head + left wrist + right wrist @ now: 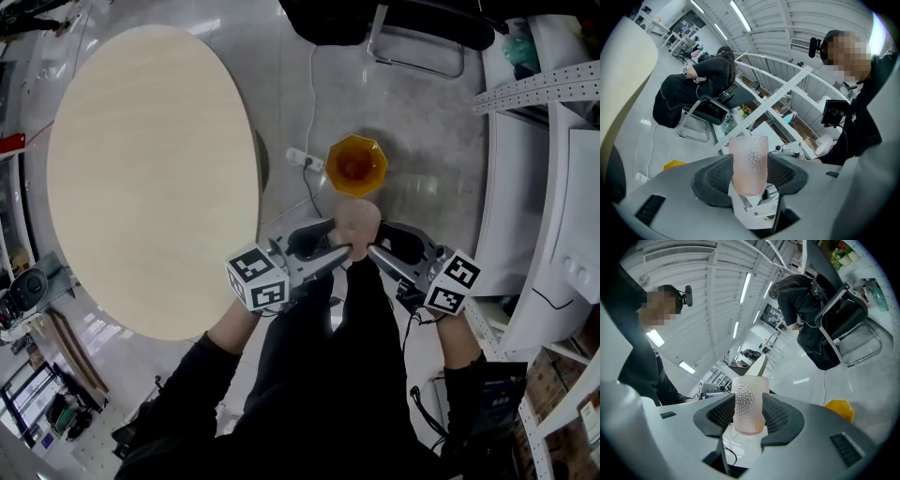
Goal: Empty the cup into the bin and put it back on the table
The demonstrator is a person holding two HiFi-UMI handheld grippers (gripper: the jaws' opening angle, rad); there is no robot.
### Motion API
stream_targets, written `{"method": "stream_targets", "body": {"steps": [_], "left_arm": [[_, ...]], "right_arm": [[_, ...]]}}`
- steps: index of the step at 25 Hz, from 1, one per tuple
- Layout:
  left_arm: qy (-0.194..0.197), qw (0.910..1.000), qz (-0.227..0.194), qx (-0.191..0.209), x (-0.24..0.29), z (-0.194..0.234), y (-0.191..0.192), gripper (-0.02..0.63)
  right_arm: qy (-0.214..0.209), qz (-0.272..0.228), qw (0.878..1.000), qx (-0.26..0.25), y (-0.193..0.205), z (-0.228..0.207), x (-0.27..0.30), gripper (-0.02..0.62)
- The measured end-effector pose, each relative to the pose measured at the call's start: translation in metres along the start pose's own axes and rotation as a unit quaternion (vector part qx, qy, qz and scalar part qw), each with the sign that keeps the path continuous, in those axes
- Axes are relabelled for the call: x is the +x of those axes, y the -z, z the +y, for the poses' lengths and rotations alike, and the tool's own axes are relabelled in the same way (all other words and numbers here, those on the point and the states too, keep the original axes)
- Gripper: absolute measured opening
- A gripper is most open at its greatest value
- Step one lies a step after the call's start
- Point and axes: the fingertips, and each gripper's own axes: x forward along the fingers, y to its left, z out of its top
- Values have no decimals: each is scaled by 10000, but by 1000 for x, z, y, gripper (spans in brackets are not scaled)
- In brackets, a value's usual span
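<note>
A pale pink dimpled cup (357,225) is held in the air between both grippers, over the floor just on my side of the orange bin (356,166). My left gripper (338,250) is shut on the cup (749,161) from the left, pads pressed against its sides. From the right, my right gripper (374,250) is shut on the same cup (749,401). Seen from each gripper the cup stands upright between the jaws, rim away from the camera. I cannot see inside it. The round pale wooden table (150,178) lies to the left.
A white power strip (305,159) and its cable lie on the floor beside the bin. A chair (417,42) with dark cloth stands beyond the bin. White shelving (553,178) runs along the right. A seated person (701,86) shows in the left gripper view.
</note>
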Motion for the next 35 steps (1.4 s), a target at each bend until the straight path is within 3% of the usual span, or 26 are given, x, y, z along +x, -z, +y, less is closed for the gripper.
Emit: {"method": "stream_targets", "body": {"steps": [10,17,35], "left_arm": [[-52,9988,60,-483,26,57,29,235],[-186,9981,196,-554,44,86,55,236],[-330,9845,213,-1711,69,131,87,235]], "right_arm": [[211,5,9991,355,27,-61,13,189],[296,140,9982,511,52,-97,13,189],[661,146,9901,1231,77,-149,15,188]]}}
